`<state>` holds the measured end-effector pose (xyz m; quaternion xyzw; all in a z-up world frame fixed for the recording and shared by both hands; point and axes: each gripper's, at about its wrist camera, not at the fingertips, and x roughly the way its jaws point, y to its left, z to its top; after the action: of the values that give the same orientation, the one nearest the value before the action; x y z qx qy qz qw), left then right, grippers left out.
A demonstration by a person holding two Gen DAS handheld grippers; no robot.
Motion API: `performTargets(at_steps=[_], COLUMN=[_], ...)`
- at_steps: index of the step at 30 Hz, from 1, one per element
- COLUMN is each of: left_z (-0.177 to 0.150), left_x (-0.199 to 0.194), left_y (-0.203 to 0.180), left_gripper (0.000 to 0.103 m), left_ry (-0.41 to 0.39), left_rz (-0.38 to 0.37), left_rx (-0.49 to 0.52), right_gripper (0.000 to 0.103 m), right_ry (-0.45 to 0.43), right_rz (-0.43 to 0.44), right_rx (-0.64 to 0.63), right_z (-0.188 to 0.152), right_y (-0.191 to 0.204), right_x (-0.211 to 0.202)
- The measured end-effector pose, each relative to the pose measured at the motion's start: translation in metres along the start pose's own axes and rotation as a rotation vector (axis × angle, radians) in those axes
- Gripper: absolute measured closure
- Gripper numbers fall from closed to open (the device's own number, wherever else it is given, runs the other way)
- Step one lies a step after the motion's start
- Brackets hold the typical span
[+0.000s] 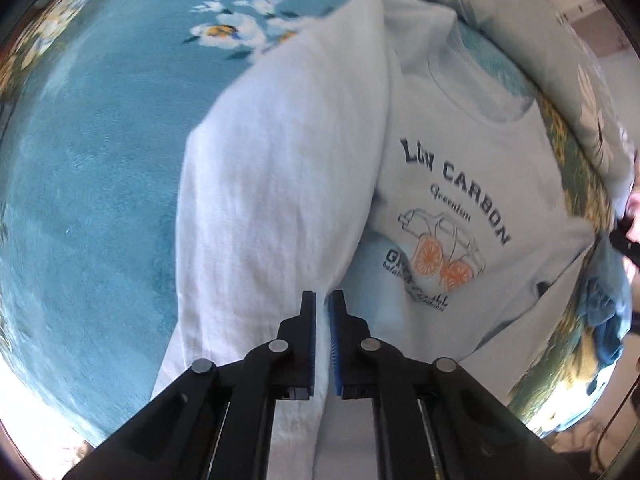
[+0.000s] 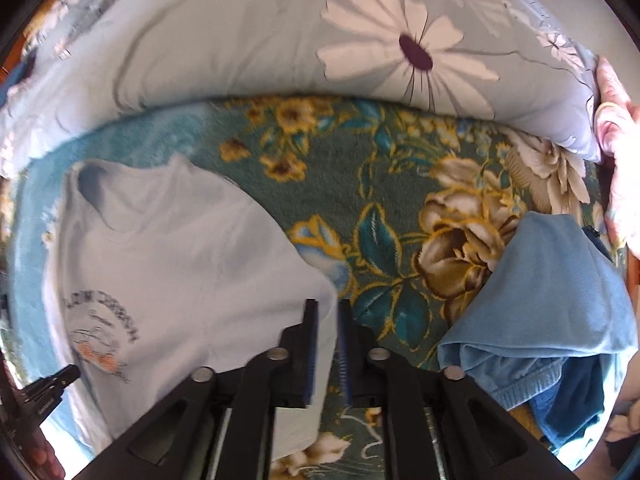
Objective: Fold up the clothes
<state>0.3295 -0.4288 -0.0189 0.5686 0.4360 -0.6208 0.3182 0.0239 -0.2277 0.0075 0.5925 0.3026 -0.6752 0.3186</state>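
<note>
A pale T-shirt point(image 1: 460, 152) printed "LOW CARBON" lies face up on a blue floral blanket point(image 1: 100, 160). Its left side point(image 1: 280, 152) is folded over toward the print. In the left wrist view my left gripper point(image 1: 323, 300) points down, shut on the white fabric at the bottom of that folded part. In the right wrist view the same T-shirt point(image 2: 168, 248) lies at the left. My right gripper point(image 2: 328, 308) stands over its right edge, with its jaws slightly apart. The shirt's edge runs between the pads, and I see no pinch on it.
A big pillow point(image 2: 260, 40) with a daisy print lies along the far side. A hand point(image 2: 612, 128) rests on its right end. A crumpled blue garment point(image 2: 552, 300) lies to the right of the shirt. Bare flowered blanket point(image 2: 360, 184) shows between shirt and pillow.
</note>
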Motion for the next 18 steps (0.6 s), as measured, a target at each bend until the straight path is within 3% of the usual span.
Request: performTargets(at_steps=[5,8,10,12,14,18], left_z=[0.009,0.014,0.003,-0.011,-0.004,0.009], left_x=[-0.032,-0.041,-0.029,-0.015,0.007,0.051], left_y=[0.031,0.039,0.018,-0.009,-0.027,-0.046], left_gripper=[0.098,0.098,0.097,0.088,0.075,0.070], left_ry=[-0.070,-0.065,-0.047,-0.027,-0.014,0.037], left_rz=[-0.010,-0.076,-0.106,-0.132,-0.115,-0.054], left_rx=[-0.088,-0.088,-0.032,0.037,0.093,0.159], right_gripper=[0.081,0.081,0.081,0.081,0.081,0.081], right_ry=[-0.046,-0.038,-0.031,-0.024,-0.016,0.005], right_rz=[0.041,0.060,0.067,0.069,0.067,0.058], right_rx=[0.017,0.036,0.051,0.062,0.074,0.103], right_z=[-0.016,-0.031,-0.042,-0.054,-0.066,-0.090], right_y=[0.010,0.016,0.022,0.030,0.037,0.051], right_x=[-0.023,-0.024,-0.023,-0.026,-0.030,-0.038])
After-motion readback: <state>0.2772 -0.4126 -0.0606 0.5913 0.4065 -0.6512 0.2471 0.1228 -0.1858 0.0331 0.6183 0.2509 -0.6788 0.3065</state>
